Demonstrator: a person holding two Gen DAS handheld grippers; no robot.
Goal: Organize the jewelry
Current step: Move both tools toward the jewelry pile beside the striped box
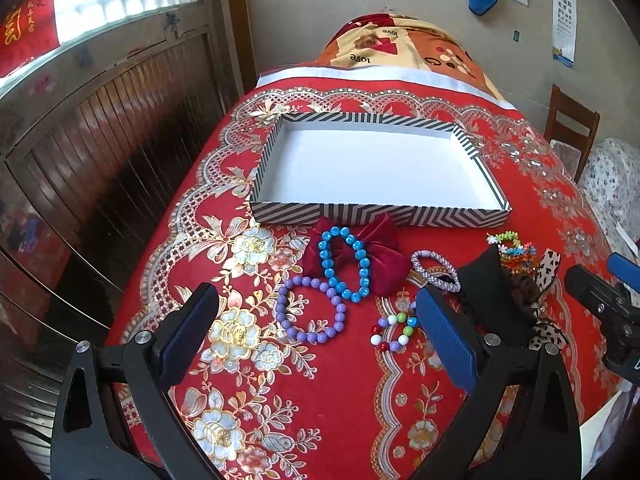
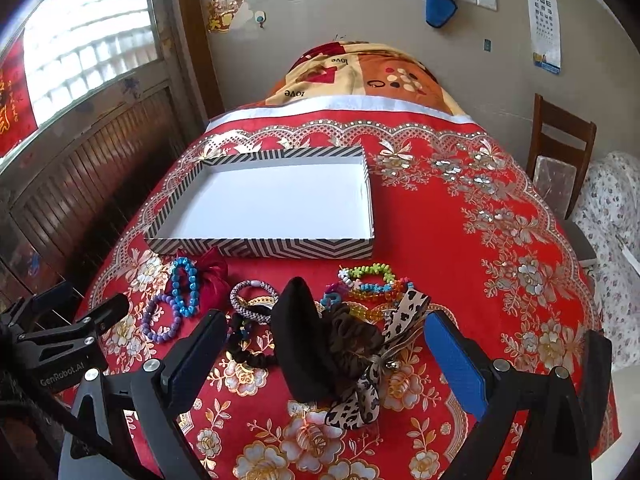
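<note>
While both claws hover released over the red floral counter [image 1: 400, 380], left claw [image 1: 316, 320] faces the purple bead bracelet [image 1: 310, 310]; right claw [image 2: 326, 346] faces a black hair bow [image 2: 308, 344]. Farther off sits the striped box [image 1: 376, 216].

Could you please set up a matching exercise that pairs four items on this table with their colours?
Items:
1. large-bead bracelet lying partly on the velvet bow
2. bracelet lying nearest the left gripper
3. velvet bow
4. inside floor of the striped box

Colours:
A. white
B. dark red
C. blue
D. purple

Pairs: 1-C, 2-D, 3-B, 4-A
</note>
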